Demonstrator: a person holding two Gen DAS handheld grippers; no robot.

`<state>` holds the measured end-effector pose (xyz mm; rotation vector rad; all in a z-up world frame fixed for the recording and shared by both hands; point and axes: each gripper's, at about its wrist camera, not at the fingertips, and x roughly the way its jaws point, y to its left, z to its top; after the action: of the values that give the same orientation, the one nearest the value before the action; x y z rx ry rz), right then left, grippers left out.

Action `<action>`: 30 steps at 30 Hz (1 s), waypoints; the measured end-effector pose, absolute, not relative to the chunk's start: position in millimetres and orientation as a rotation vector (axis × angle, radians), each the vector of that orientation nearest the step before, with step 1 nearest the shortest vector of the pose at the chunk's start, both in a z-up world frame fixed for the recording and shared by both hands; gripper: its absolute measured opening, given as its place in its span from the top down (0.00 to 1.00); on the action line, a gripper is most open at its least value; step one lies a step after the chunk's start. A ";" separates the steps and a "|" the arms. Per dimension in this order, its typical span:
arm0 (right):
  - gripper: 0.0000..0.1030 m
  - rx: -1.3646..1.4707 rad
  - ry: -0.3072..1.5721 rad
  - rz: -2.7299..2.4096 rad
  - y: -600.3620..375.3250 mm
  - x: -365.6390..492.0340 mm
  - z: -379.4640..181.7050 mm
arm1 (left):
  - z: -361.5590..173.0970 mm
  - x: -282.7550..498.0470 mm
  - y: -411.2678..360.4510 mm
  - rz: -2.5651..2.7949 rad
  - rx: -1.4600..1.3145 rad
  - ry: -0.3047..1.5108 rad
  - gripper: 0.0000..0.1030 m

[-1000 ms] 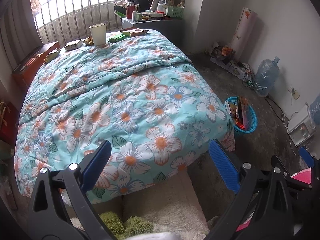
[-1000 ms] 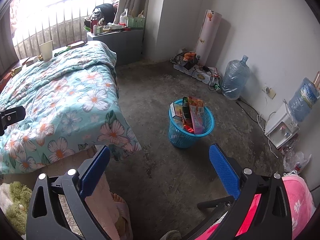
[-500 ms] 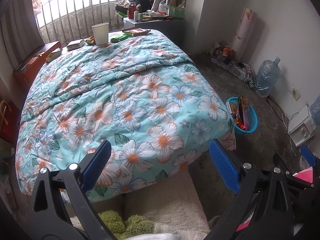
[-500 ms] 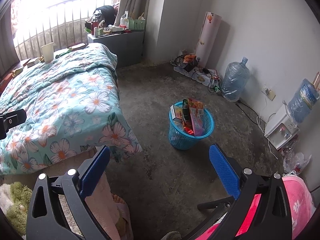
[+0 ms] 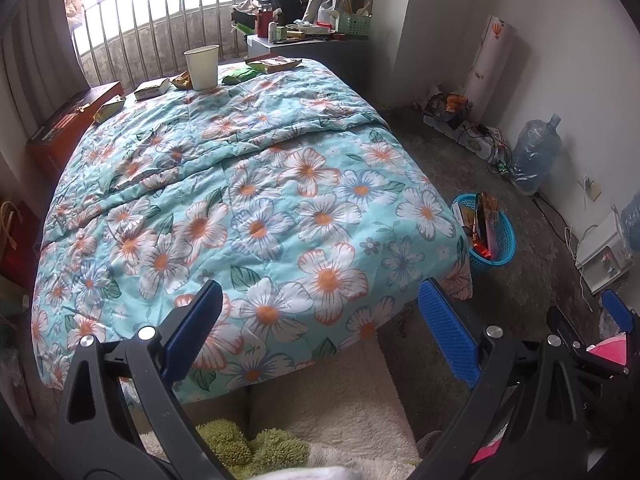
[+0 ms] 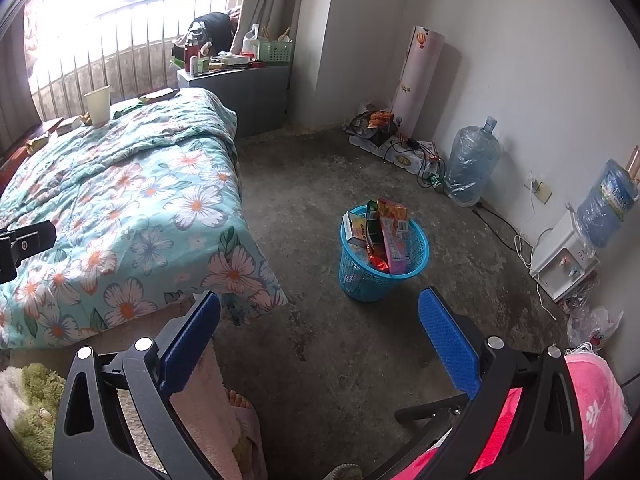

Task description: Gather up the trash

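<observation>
Along the bed's point(image 5: 256, 208) far edge lie five wrappers and boxes beside one upright cup point(image 5: 202, 67), the row running along the headboard rail. One blue basket point(image 6: 383, 256) stands on the floor off the bed's foot corner, with packets upright in it. Left gripper point(image 5: 320, 328) and right gripper point(image 6: 320, 332) both gape wide, holding and touching nothing.

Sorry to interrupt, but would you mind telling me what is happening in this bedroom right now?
A person holding two grippers is collecting trash. The left gripper and right gripper are both open and empty. A paper cup and several wrappers remain at the far end of the bed. The blue basket on the floor already holds packaging.
</observation>
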<state>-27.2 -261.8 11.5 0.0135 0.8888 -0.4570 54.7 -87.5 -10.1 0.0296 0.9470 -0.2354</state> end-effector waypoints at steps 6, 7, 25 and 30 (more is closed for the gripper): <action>0.06 0.013 0.889 -0.457 -261.2 -27.0 11.3 | -10.4 55.0 -87.7 -0.236 0.030 0.948 0.09; 0.06 0.013 0.889 -0.458 -261.2 -27.0 11.3 | -10.4 55.3 -88.3 -0.235 0.029 0.948 0.09; 0.06 0.007 0.897 -0.445 -256.3 -24.0 10.0 | -11.1 56.0 -87.1 -0.236 0.029 0.949 0.09; 0.06 0.003 0.898 -0.442 -256.1 -22.9 9.7 | -11.4 55.6 -86.2 -0.237 0.030 0.949 0.09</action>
<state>-22.9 -256.1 9.7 0.0030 0.8985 -0.4420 55.6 -86.2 -11.4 0.0296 0.9494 -0.2371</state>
